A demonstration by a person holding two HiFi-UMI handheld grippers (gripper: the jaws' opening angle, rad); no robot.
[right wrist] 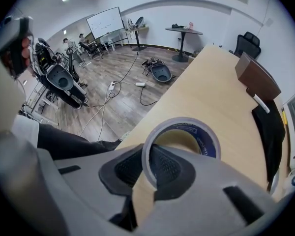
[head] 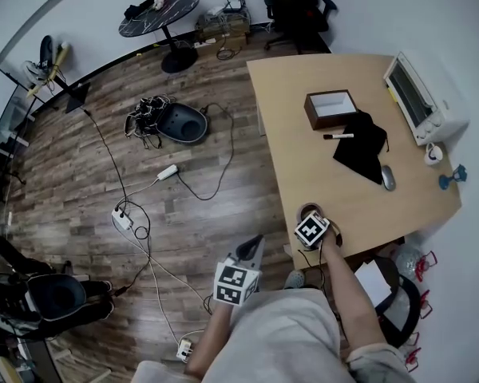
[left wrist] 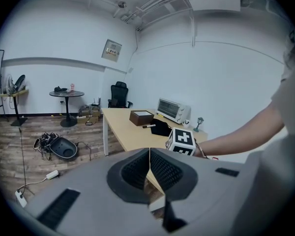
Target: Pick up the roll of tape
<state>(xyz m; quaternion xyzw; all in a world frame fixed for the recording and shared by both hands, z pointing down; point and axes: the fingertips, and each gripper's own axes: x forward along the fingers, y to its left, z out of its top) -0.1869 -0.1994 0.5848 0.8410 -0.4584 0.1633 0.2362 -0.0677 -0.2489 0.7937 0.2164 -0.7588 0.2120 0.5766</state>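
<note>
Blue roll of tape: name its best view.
Right gripper view: the blue roll of tape fills the centre, its wall pinched in the right claw. Head view shows only its rim beside the marker cube; left gripper view misses it.

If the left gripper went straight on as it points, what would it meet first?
Probably the wooden table, near its close edge; the left gripper aims there, though depth is unclear.

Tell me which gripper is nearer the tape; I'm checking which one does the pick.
Right. The right gripper grips the tape's wall, one jaw inside the ring; the left gripper, shut and empty, hangs beside it, apart.
</note>
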